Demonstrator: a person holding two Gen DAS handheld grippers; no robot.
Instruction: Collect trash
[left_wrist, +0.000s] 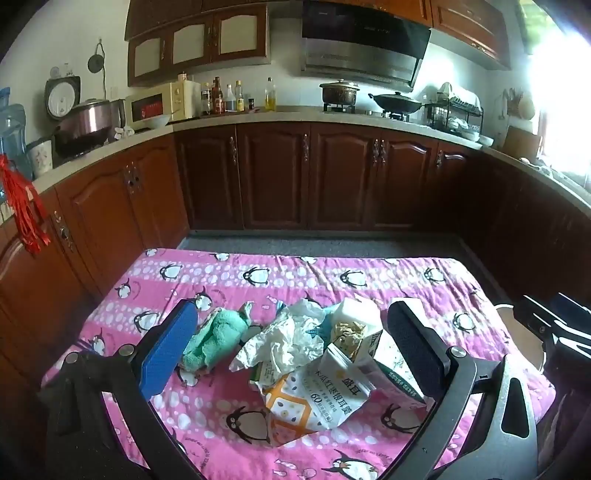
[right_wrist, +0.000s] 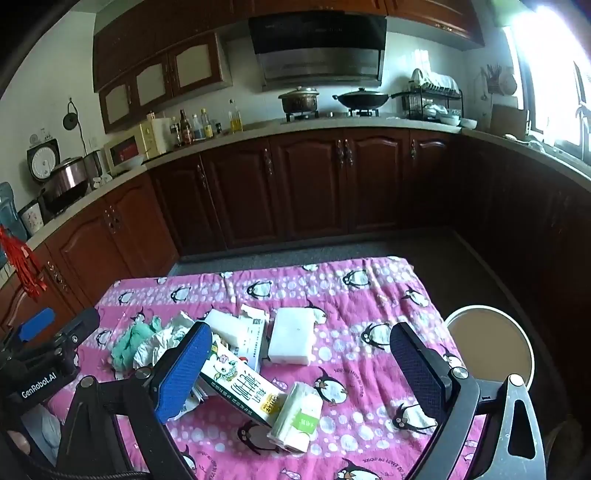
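Trash (left_wrist: 303, 354) lies in a loose heap near the middle of a table (left_wrist: 258, 280) covered with a pink penguin-print cloth, in a kitchen with dark wooden cabinets (left_wrist: 273, 173) on three sides. Seen from the left wrist, the heap holds a crumpled green cloth (left_wrist: 216, 334) on its left, a crumpled white wrapper (left_wrist: 284, 336) beside it, a torn carton (left_wrist: 373, 350) with something crumbly in its open top, and a flattened printed bag (left_wrist: 317, 402) nearest the camera. The right wrist view shows more pieces: a printed milk carton (right_wrist: 240, 384) lying on its side, a tissue pack (right_wrist: 297, 417) touching that carton's near end, and a white block (right_wrist: 291, 336) lying flat a little farther back.

The left gripper (left_wrist: 291, 350) hangs over the heap with its jaws spread wide; the green cloth lies just beside the blue pad and the torn carton just beside the black one, but neither pad presses on anything. The right gripper (right_wrist: 306, 365) is also wide apart and tilted down toward the table; its blue pad sits in front of the milk carton's end, and whether they touch I cannot tell. Nothing is clamped.

A round bin (right_wrist: 491, 347) with a pale rim stands just off the table's right edge, near the right gripper's black finger. On the counter at the back stand a pot (left_wrist: 338, 92) and a wok (left_wrist: 397, 101) under a range hood (left_wrist: 362, 40)
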